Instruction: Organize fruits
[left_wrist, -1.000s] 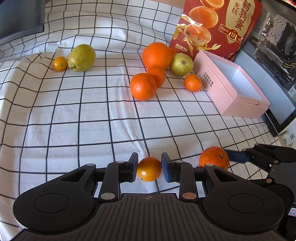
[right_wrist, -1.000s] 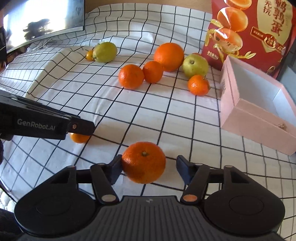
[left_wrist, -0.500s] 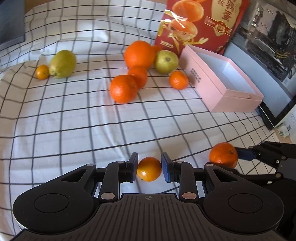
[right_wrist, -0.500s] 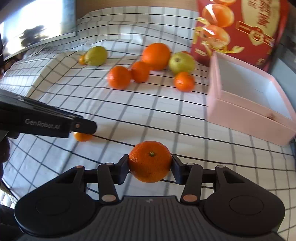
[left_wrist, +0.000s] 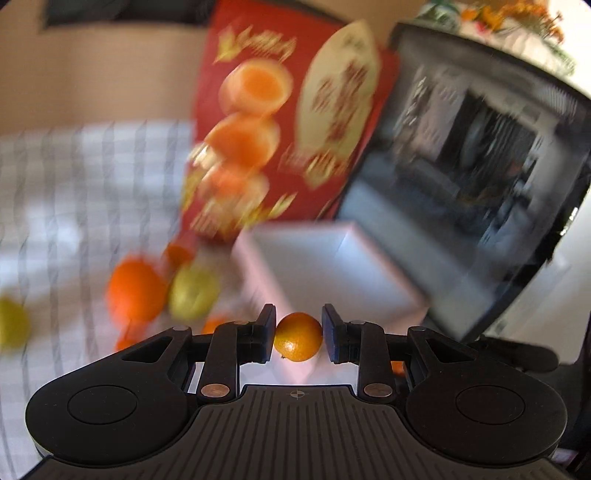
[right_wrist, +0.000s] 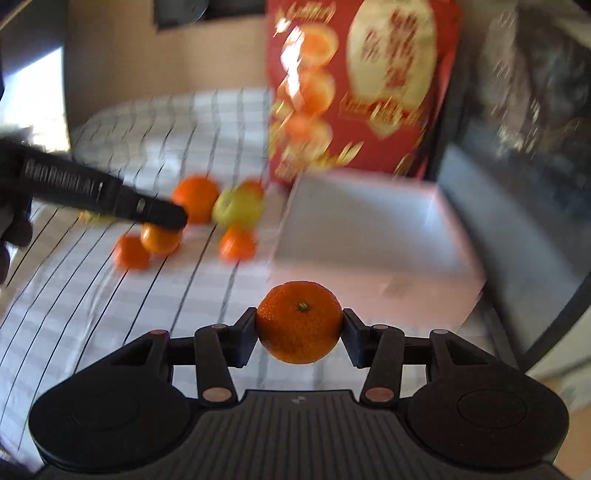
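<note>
Above the checked cloth surface, near the open pink box: left gripper clenched on a small kumquat-sized orange, right gripper clamped on a mandarin, both fruits clear of the cloth. Right wrist view alone shows the left gripper from the side, before loose oranges and a yellow-green fruit; left wrist view alone shows a second blurred green fruit at far left. Red printed package behind box in both.
</note>
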